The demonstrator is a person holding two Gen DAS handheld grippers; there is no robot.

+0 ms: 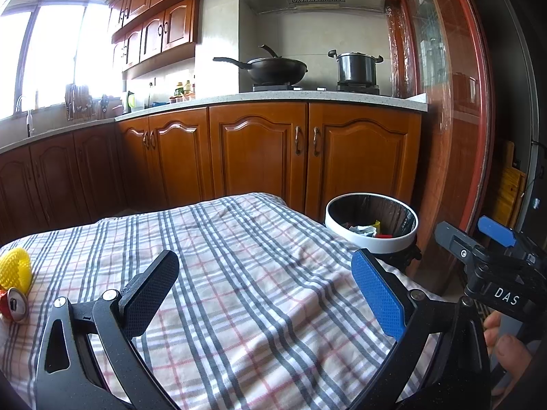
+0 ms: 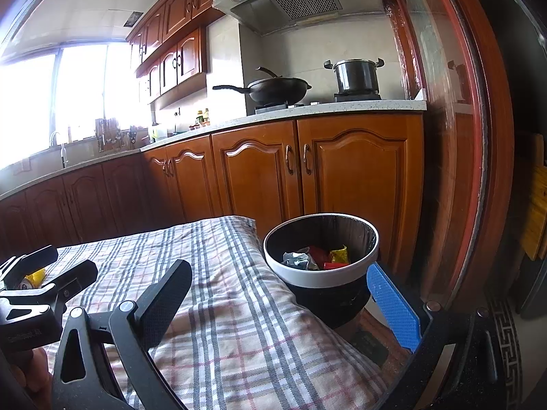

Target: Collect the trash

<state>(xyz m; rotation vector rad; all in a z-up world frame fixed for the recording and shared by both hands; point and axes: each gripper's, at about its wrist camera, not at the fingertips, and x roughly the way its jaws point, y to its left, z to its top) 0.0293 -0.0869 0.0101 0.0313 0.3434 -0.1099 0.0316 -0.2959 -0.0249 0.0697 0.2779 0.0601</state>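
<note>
Left wrist view. The left gripper (image 1: 265, 287) hangs over the checked cloth (image 1: 239, 294) with its jaws spread wide and nothing between them. Two pieces of trash lie at the far left edge of the frame: a yellow net (image 1: 15, 268) and, touching it on the near side, a red can (image 1: 13, 305) on its side with its top facing the camera. Both are well apart from the left gripper. The bin (image 1: 371, 225) stands off the right end of the cloth, beside the cabinets (image 1: 259, 157), and already holds crumpled wrappers. The right gripper (image 1: 478, 239) shows at the right edge; from here its jaws appear parted and empty.

Right wrist view. The right gripper (image 2: 277, 294) points at the bin (image 2: 321, 270); its jaws are wide open and empty, the blue finger just beside the bin wall. The left gripper (image 2: 51, 266) shows at the left edge, with the can (image 2: 29, 282) and a bit of yellow visible past its fingers.

Procedure, as a judgement. The step in hand is most likely picking up the remaining trash on the left.
1. Swing the left gripper left until the can sits between the fingers.
2. Close across the can's round body, not its ends, to prevent slipping.
3. Avoid snagging the net or bunching the cloth.
4. Carry it over the bin rim before releasing.
</note>
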